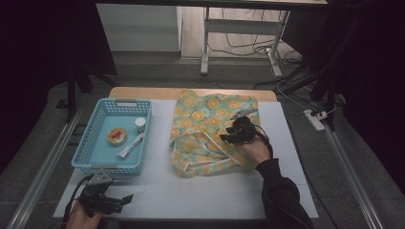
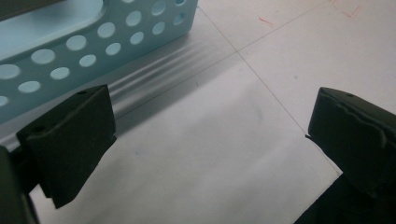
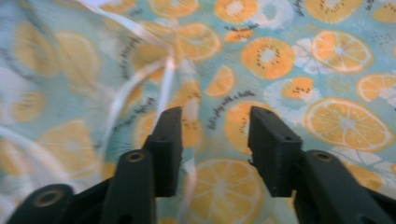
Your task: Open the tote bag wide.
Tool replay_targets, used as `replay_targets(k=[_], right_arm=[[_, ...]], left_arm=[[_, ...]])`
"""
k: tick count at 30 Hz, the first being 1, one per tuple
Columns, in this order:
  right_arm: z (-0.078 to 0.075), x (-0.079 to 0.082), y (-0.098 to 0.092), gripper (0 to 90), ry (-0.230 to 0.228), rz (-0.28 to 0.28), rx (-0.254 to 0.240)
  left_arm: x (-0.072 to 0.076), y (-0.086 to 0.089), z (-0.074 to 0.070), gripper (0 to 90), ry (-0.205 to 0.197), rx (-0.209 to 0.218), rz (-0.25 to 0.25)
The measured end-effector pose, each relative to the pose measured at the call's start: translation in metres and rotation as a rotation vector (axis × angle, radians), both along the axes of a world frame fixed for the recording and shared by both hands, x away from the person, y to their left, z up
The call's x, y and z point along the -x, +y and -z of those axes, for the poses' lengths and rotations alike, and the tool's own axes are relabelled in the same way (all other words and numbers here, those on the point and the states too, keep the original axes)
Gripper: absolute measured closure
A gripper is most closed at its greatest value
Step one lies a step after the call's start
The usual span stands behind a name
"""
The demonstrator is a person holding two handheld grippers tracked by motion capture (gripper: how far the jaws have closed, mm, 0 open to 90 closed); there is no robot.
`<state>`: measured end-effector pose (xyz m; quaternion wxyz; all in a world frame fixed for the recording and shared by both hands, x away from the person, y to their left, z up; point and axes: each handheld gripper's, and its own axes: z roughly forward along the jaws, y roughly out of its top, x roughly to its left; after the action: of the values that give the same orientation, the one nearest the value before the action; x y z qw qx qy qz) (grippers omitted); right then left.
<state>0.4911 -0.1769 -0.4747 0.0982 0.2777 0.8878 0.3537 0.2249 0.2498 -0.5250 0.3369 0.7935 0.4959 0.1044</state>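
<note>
**Right tongs parted over the cloth, next fold waiting**

While the right tongs (image 1: 235, 128) hang over the crumpled turquoise cloth printed with orange citrus slices (image 1: 210, 129), their jaws stand apart with nothing pressed between them, so I judge the work to sit between grips: one part of the cloth is let go and the next hold is not yet taken. In the right gripper view the fabric (image 3: 289, 60) spreads just beyond the tips, with a pale hem ridge (image 3: 140, 74) running to the left of the jaws. The next move likely calls for lowering onto an edge or corner and closing on a single layer, not a bunch. The cloth lies on the white tabletop (image 1: 200, 191), right of centre, rumpled at its near-left edge. The left tongs (image 1: 122, 199) rest released at the near-left corner, just in front of the light blue perforated plastic basket (image 1: 82, 157), well apart from the cloth.
</note>
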Motion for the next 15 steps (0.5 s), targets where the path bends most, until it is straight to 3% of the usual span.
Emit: replay_targets(k=[6, 11, 15], right_arm=[[-0.002, 0.015, 0.003, 37.2, 0.015, -0.042, 0.009], [0.011, 0.028, 0.001, 22.4, 0.055, -0.057, 0.031], [0.020, 0.033, 0.000, 18.4, 0.070, -0.075, 0.062]], left_arm=[[0.000, 0.000, 0.000, 1.3, 0.000, -0.001, -0.001], [0.000, -0.001, 0.000, 1.3, 0.001, -0.003, -0.001], [0.000, -0.001, 0.000, 1.3, 0.001, -0.003, 0.000]])
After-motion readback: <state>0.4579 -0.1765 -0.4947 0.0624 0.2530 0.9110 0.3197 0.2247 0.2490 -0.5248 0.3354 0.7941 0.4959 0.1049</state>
